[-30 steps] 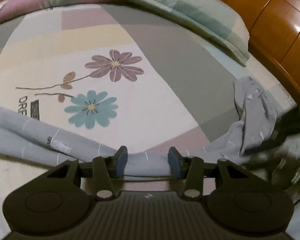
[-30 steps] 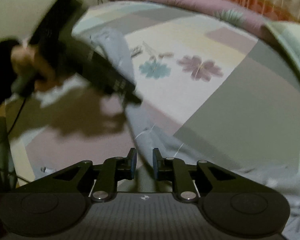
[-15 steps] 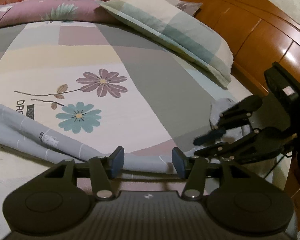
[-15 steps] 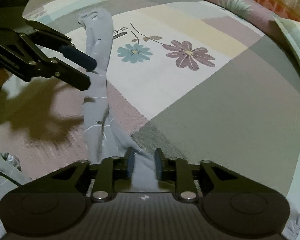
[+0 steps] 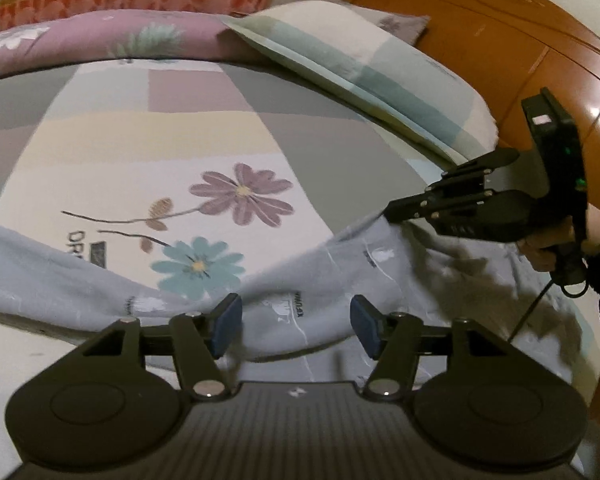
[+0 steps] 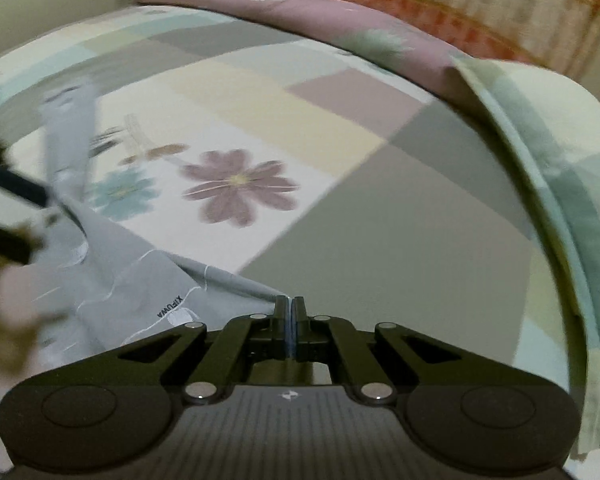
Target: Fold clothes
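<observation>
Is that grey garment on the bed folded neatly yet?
No. The grey garment lies rumpled and stretched across the bed, one edge pinched in the shut right gripper.

Two low, close wrist views sharing bedspread (image 5: 204, 136).

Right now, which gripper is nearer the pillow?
Right. The right gripper, shut on the grey garment, sits close beside the pillow. The left gripper is open, farther down the bed.

1. Grey garment (image 5: 320, 276): soft, matt cloth, creased.
2. Bedsheet (image 5: 204, 140): smooth printed cotton-like fabric, matt.
3. Headboard (image 5: 540, 60): glossy varnished wood.
4. Left gripper (image 5: 296, 326): matt black plastic, shiny metal pins.
</observation>
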The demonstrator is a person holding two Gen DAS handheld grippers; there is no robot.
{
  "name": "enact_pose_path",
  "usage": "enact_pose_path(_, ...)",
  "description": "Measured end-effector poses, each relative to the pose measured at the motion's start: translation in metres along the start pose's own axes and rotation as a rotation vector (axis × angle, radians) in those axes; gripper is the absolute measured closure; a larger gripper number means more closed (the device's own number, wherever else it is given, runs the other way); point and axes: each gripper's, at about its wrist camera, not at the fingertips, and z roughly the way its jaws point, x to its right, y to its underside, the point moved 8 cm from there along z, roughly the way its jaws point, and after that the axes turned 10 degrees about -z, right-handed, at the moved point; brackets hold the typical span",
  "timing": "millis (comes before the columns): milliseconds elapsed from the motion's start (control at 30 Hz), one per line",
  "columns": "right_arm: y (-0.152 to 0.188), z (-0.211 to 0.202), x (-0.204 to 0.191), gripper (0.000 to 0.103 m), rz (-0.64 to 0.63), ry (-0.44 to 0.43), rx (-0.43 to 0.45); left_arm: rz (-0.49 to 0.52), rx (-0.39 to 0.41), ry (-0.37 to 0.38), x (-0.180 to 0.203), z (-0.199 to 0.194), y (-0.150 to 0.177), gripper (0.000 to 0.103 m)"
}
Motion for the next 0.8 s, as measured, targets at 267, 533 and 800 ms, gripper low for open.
enact_pose_path(267, 0.012, 0.03, 0.053, 0.103, 0.111, 0.217, -0.068, -0.025, -0.008, -0.102, -0.02, 0.014, -0.005, 0.043)
enact_pose_path(533, -0.007, 0.015, 0.044, 0.1, 0.237, 0.046, 0.015, -0.081, 0.026, -0.212, -0.058, 0.002, -0.021, 0.042)
enact_pose_path(800, -0.083, 0.033, -0.058, 0.094, 0.055, -0.186, 0.075, -0.191, 0.06, -0.263, -0.115, -0.019, -0.027, 0.039)
